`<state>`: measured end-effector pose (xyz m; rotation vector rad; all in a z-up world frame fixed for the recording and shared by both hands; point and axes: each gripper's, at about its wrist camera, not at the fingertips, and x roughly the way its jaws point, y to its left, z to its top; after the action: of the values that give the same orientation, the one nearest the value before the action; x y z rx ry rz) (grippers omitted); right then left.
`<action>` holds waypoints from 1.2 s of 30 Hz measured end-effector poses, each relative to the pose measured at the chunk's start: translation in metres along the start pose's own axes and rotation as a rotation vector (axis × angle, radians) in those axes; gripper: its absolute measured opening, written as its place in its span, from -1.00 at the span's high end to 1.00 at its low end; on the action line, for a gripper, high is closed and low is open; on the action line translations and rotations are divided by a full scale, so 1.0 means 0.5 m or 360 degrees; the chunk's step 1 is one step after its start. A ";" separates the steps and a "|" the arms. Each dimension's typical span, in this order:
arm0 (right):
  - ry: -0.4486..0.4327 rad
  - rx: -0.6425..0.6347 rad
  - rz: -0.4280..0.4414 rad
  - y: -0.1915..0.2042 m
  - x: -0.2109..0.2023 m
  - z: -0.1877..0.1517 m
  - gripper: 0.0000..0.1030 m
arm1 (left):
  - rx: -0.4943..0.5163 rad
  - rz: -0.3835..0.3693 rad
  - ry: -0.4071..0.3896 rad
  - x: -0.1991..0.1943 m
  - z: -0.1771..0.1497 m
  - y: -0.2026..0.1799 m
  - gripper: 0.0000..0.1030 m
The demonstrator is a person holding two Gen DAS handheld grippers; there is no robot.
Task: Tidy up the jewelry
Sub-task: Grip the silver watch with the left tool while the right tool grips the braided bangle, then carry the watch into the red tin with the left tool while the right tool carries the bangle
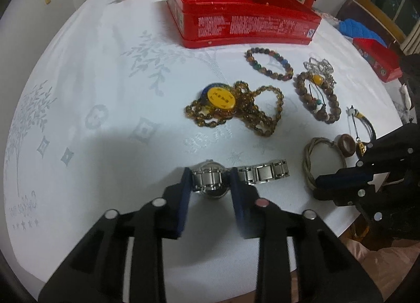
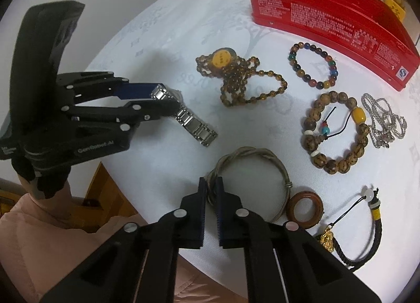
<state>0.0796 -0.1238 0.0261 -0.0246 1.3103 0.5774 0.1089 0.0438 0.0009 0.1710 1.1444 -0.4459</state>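
My left claw [image 1: 210,184] clamps the steel watch [image 1: 258,173]; my right claw [image 2: 211,192], at three o'clock, pinches the wire bangle [image 2: 273,161].

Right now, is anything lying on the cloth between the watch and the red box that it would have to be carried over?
Yes. The amber bead necklace with its yellow pendant lies between the watch, clamped by the left gripper, and the red box.
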 end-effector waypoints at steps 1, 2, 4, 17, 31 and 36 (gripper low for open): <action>-0.0004 0.0004 0.0010 -0.008 -0.009 -0.005 0.87 | -0.0031 -0.0038 -0.0016 -0.008 0.001 0.009 0.70; -0.0011 0.0008 0.0017 -0.010 -0.010 -0.004 0.87 | -0.0052 -0.0075 -0.0021 -0.015 0.003 0.018 0.76; -0.0020 0.0016 0.0029 -0.015 -0.012 -0.002 0.87 | -0.0078 -0.0102 -0.0038 -0.025 0.006 0.027 0.81; -0.0121 0.0144 0.0124 -0.057 -0.042 0.021 0.89 | -0.0165 -0.0092 -0.0188 -0.086 0.024 0.054 0.85; -0.0318 0.0229 0.0239 -0.091 -0.124 0.026 1.00 | -0.0104 -0.0128 -0.0286 -0.126 0.047 0.019 0.85; -0.0228 0.0186 0.0129 -0.083 -0.108 0.026 1.00 | -0.0096 -0.0134 -0.0290 -0.126 0.052 0.013 0.85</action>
<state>0.1007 -0.1758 0.0665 0.1642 1.2076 0.5600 0.1124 0.0566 0.0682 0.0289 0.9874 -0.4906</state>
